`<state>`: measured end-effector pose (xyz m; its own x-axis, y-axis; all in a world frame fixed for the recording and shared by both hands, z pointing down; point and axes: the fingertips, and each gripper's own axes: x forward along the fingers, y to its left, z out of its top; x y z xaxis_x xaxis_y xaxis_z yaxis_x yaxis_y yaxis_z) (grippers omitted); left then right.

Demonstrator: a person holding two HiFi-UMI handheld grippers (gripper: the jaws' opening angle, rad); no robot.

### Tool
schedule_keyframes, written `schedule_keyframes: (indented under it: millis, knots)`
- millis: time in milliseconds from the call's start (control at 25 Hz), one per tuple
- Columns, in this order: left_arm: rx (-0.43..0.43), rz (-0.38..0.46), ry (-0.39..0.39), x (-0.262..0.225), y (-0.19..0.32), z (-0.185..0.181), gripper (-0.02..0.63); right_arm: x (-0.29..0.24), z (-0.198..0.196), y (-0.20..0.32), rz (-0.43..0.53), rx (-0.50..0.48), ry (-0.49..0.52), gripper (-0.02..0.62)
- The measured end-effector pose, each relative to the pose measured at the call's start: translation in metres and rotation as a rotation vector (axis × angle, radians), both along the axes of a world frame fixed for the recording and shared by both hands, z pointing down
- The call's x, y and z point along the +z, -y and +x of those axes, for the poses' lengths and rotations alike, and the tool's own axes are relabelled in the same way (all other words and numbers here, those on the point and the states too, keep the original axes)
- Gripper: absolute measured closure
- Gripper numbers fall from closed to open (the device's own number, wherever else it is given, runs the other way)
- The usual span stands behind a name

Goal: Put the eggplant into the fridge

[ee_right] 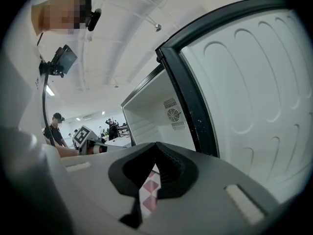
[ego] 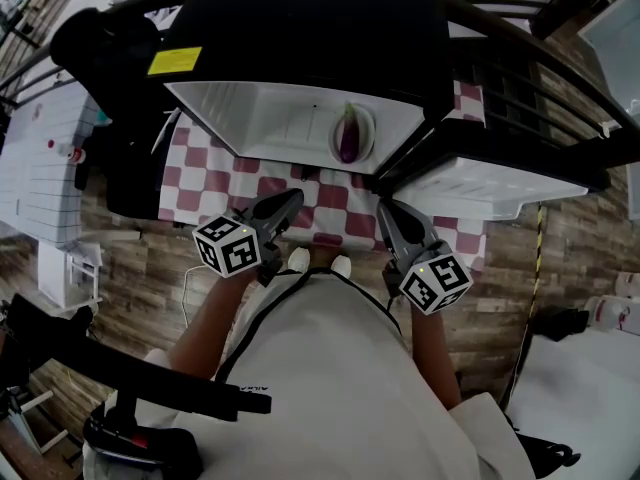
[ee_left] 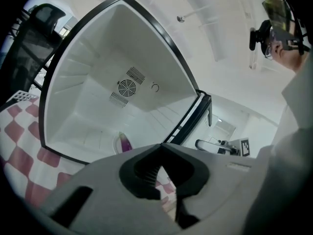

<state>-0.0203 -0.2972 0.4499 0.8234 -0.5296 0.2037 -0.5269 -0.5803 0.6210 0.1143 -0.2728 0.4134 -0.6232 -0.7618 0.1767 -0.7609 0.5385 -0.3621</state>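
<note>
**Eggplant is in; the open door is the risk**

The left tool hangs in front of the fridge, its jaws pressed together with nothing between them. The eggplant lies on a white plate on the fridge floor, towards its right front corner, so the placing itself looks done. The right tool is likewise closed and empty, and sits just beside the open door. What is left is probably closing that door. Closed jaws can only push it, and on the smooth panel they could slide off. A hard shove could also make the fridge creep on the checked cloth. Because the plate sits near the front lip, a jolt might roll the eggplant off it or catch the plate against the closing door.
</note>
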Motion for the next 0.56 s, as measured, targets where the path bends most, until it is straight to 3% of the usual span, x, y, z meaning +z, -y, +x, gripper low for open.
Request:
schedule_keyframes:
  millis: [560]
  knots:
    - [0.041,-0.041,-0.030,0.016,0.031,0.018,0.601,0.002,0.003,0.010,-0.006,0.023,-0.021,0.588]
